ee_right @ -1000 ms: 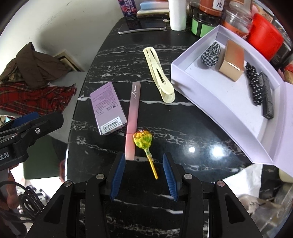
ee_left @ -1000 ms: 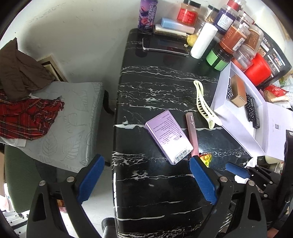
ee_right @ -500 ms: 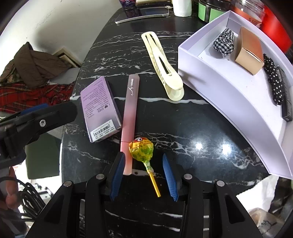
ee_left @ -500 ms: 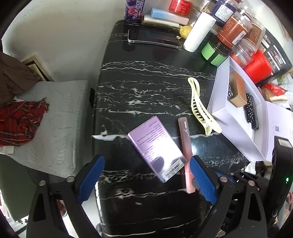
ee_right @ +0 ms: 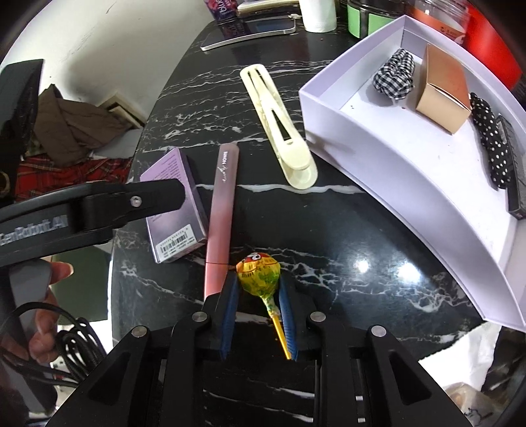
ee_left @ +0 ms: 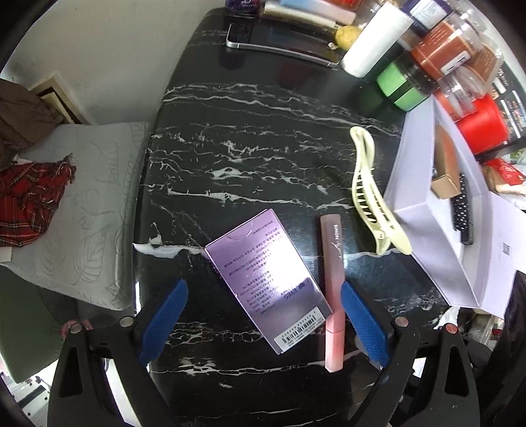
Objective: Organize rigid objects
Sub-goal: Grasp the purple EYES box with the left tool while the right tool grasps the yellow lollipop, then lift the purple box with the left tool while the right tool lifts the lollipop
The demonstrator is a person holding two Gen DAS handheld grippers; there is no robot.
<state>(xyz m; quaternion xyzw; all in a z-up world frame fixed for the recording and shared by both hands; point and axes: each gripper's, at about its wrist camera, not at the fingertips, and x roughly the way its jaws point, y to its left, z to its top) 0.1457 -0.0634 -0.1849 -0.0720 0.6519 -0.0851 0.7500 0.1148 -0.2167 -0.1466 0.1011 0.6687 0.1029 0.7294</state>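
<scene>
The pink nail file (ee_right: 221,210) is showing "SIMON" beside a cursive script too small to read. The purple box (ee_left: 268,282) is carrying "EYES", fine print too small to make out, and a barcode label. The left gripper (ee_right: 98,210) is displaying part of the lettering "GenRobot.AI". A purple can (ee_right: 225,8) is reading "blue".

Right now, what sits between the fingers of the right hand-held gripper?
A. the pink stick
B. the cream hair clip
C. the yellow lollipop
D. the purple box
C: in the right wrist view the yellow lollipop sits between the closely spaced blue fingers of the right hand-held gripper.
</scene>
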